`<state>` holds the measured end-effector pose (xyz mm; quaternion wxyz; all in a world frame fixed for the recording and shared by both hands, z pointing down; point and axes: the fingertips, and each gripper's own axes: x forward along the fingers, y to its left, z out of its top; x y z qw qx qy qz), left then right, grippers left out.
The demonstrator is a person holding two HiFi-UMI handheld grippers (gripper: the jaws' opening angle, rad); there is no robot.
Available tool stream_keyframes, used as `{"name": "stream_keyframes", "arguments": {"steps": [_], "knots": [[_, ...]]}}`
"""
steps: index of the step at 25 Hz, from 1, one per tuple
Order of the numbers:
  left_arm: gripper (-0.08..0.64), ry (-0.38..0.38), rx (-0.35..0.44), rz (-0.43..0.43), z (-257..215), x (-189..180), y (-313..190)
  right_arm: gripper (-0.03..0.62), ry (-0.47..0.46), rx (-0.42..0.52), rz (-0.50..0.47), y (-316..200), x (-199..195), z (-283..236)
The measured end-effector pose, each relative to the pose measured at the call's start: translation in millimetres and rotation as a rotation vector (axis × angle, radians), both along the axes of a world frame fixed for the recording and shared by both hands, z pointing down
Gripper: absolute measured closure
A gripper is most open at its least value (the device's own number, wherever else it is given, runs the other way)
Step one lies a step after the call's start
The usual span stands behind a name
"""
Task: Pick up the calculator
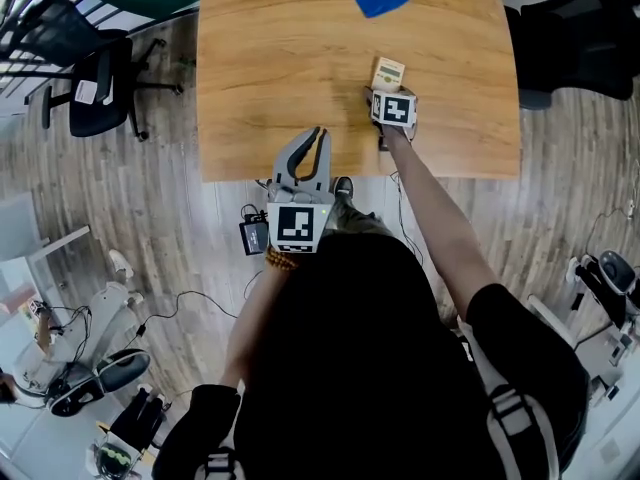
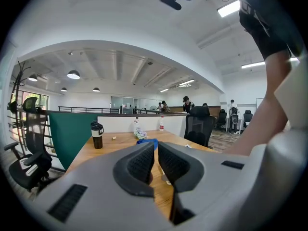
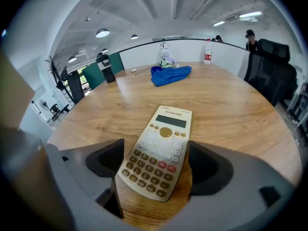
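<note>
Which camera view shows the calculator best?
The right gripper view: the calculator fills the middle, keys and screen clear. The head view shows it small, partly behind the marker cube. In the left gripper view I cannot make it out.

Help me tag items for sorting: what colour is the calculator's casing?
The calculator is cream-beige, shown best in the right gripper view.

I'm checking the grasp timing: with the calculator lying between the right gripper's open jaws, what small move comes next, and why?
Probably close the right gripper. Its jaws stand apart on either side of the calculator, which lies flat on the table and is not yet gripped.
</note>
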<state>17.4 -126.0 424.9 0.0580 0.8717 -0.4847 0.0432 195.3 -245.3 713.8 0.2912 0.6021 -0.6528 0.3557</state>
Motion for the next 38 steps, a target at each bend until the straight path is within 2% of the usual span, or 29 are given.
{"name": "stream_keyframes", "arguments": {"steps": [4,8,11,15,22,23,25,29,30,32,34,38], "knots": [[0.518,-0.013,-0.012,-0.015,3.1,-8.8,0.8,0.15,0.023,-0.015,0.004,-4.3,3.7,6.7],[0.518,-0.015,-0.011,-0.032,2.9,-16.7,-0.1,0.146,0.054,-0.034,0.047,-2.2,6.3,12.9],[0.518,-0.028,-0.019,-0.026,4.2,-18.6,-0.2,0.146,0.037,-0.043,0.052,2.4,2.0,18.3],[0.518,-0.023,-0.013,-0.016,3.9,-18.7,-0.2,0.173,0.062,0.01,-0.075,-0.5,3.4,9.1],[0.518,-0.032,-0.022,0.019,6.0,-6.2,7.5,0.199,0.083,0.061,-0.298,35.5,-1.4,13.1],[0.518,-0.031,-0.024,0.021,6.9,-4.8,9.2,0.21,0.078,0.085,-0.304,40.7,-2.2,7.7],[0.518,-0.032,-0.023,0.026,7.7,-3.7,12.7,0.376,0.074,0.122,-0.315,51.7,-6.2,-5.1],[0.518,-0.036,-0.032,0.033,10.1,-2.1,18.0,0.416,0.168,0.116,-0.434,66.3,-20.1,-5.3],[0.518,-0.036,-0.033,0.035,10.1,-1.2,19.0,0.389,0.163,0.116,-0.42,65.1,-19.8,-6.3],[0.518,-0.035,-0.032,0.036,10.0,-0.9,20.5,0.193,0.115,0.113,-0.372,60.9,-20.8,-9.1],[0.518,-0.037,-0.033,0.036,10.6,-1.4,21.9,0.143,0.078,0.092,-0.364,60.8,-27.2,-7.5],[0.518,-0.037,-0.036,0.035,8.7,-0.1,24.8,0.123,0.093,0.004,-0.373,73.4,-32.2,9.4]]}}
